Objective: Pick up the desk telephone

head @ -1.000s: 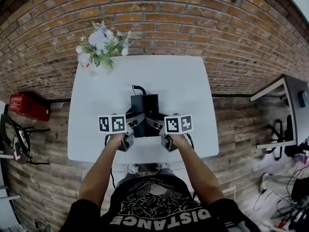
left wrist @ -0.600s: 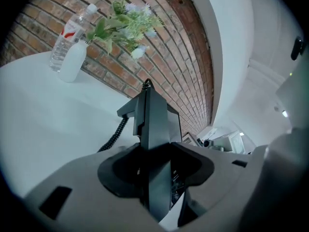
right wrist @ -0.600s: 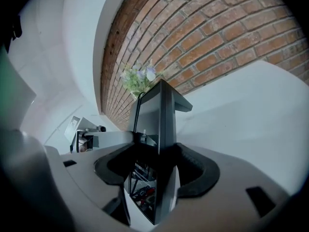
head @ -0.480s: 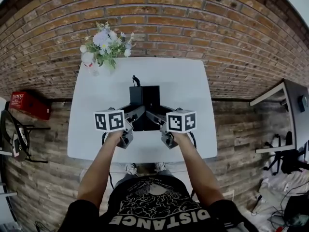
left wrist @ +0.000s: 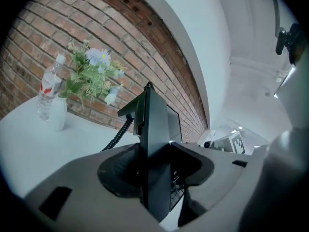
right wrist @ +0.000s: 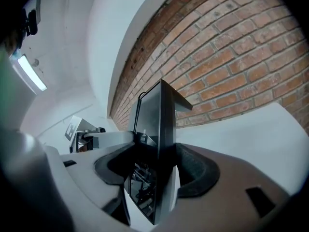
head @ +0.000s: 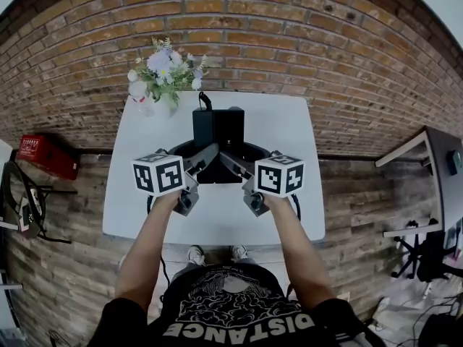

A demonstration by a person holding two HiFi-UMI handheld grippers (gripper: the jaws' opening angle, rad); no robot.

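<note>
The black desk telephone (head: 217, 130) hangs above the white table (head: 289, 208), clamped from both sides. My left gripper (head: 205, 162) is shut on its left edge and my right gripper (head: 232, 163) on its right edge. In the left gripper view the telephone (left wrist: 157, 139) stands edge-on between the pads, with its coiled cord (left wrist: 117, 135) trailing down to the left. The right gripper view shows the telephone (right wrist: 161, 144) edge-on too, with both pads against it. Its underside is hidden.
A vase of flowers (head: 165, 69) and a water bottle (left wrist: 48, 92) stand at the table's far left corner by the brick wall (head: 325, 42). A red box (head: 45, 157) lies on the floor at left. Another desk (head: 434, 165) stands at right.
Both grippers have risen together with the telephone between them. It has come up off the table and sits higher in the head view, nearer the wall.
</note>
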